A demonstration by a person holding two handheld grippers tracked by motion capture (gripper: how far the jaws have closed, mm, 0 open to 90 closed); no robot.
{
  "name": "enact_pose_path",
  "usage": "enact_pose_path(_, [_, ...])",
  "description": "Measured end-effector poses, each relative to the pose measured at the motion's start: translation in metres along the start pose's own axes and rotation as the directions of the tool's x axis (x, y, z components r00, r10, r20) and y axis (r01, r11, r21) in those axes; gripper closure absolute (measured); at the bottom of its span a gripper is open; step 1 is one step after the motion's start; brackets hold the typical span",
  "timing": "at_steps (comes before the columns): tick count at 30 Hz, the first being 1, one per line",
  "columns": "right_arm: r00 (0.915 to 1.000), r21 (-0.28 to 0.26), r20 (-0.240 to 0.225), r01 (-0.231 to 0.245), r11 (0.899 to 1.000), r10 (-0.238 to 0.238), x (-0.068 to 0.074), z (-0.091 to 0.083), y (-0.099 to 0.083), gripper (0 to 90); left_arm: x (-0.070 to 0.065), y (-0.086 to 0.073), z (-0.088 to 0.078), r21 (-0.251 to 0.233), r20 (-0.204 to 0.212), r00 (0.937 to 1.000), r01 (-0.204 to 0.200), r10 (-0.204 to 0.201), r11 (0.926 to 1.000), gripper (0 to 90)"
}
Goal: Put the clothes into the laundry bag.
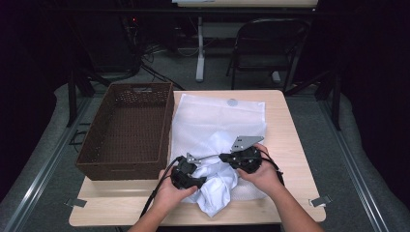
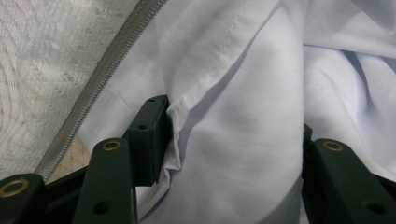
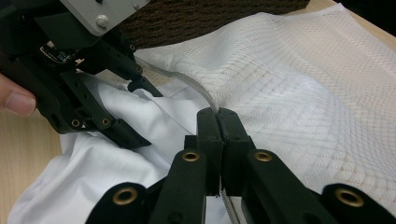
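- White garment (image 1: 217, 186) lies bunched at the near edge of the counter (image 1: 290, 145) in the high view, half out of the mouth of a white mesh laundry bag (image 1: 217, 118) that we see spread flat behind it.
- We see the left claw (image 1: 191, 176) at the garment's left side and the right claw (image 1: 241, 158) just above the bunched cloth, the two close together, each in one of the person's hands.
- A brown woven basket (image 1: 128, 130) stands on the counter's left part, touching the bag's left edge.
- In the left gripper view, we look into a thick fold of the garment (image 2: 243, 121) that sits between the left claw's jaws; they stand partly apart, the left pad touches the fold, and we cannot tell whether the right pad presses it.
- The bag's grey zipper (image 2: 107, 74) runs slantwise at the left, with the mesh (image 2: 42, 60) beyond it.
- In the right gripper view, we see the right claw (image 3: 218, 116) clamped together on the bag's zippered edge (image 3: 187, 83), which runs up and left from its tips.
- The mesh bag (image 3: 303, 84) spreads to the right, the garment (image 3: 93, 163) lies below left, and the left claw (image 3: 135, 109) rests on the garment, with the basket (image 3: 205, 16) behind.
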State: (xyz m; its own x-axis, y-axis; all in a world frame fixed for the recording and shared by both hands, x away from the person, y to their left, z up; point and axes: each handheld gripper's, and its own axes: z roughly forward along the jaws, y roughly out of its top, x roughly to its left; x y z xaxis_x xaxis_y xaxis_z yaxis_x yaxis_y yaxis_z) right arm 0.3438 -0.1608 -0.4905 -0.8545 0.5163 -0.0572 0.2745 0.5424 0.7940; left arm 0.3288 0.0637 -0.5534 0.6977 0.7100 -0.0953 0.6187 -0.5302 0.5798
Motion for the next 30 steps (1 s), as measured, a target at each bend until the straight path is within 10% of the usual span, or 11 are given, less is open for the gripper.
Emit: enact_pose_path(30, [1.0, 0.003, 0.001, 0.008, 1.0, -0.008, 0.0026, 0.0012, -0.0001, 88.7, -0.0008, -0.0039, 0.0004, -0.045, 0.008, 0.9997, 0.025, -0.024, 0.9987, 63.3])
